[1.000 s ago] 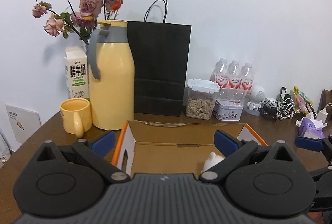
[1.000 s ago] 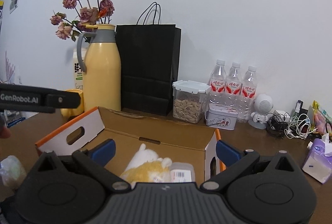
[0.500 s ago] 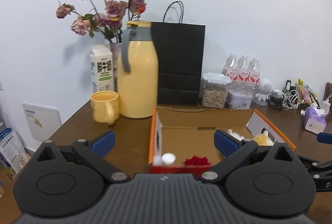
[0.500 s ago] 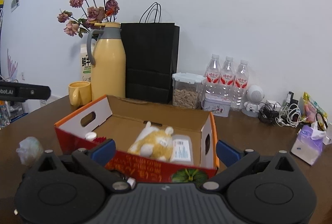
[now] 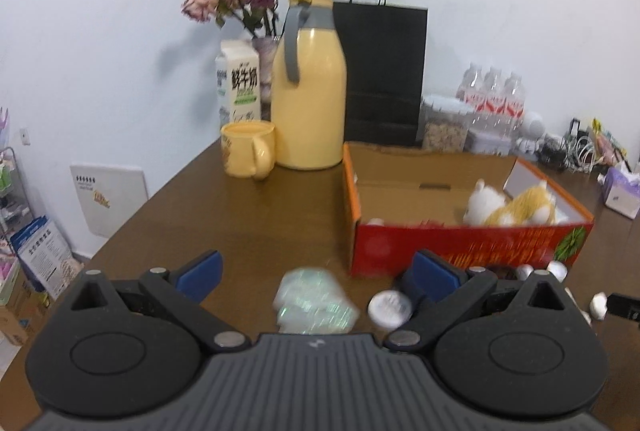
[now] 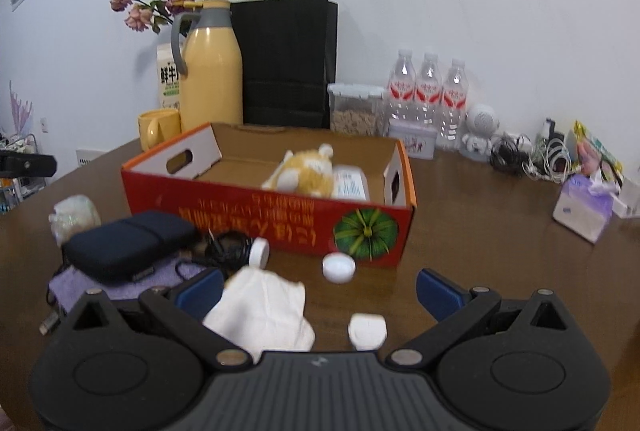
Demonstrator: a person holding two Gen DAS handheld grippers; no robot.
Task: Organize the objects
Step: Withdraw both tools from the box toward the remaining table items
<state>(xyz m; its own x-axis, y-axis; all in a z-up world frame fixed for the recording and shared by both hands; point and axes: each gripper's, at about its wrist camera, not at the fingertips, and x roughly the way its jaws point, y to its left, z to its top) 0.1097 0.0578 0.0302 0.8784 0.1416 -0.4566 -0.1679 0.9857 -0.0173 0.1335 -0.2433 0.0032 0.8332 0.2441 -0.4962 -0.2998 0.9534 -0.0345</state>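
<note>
Both claws gaped empty: left gripper (image 5: 316, 273) over a crumpled wrapper (image 5: 314, 301), right gripper (image 6: 318, 285) above a white cloth (image 6: 260, 313).

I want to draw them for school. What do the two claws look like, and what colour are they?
Both look alike. The left claw and the right claw are black, each with two round discs joined by a grey ribbed plate, silver pivot pins, and two angled black fingers tipped with blue pads. No cables or sleeves show.

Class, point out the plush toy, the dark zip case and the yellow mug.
plush toy (image 6: 308, 171), right wrist view, its yellow back.
dark zip case (image 6: 128, 243), right wrist view, its top.
yellow mug (image 5: 245, 151), left wrist view, its side.
</note>
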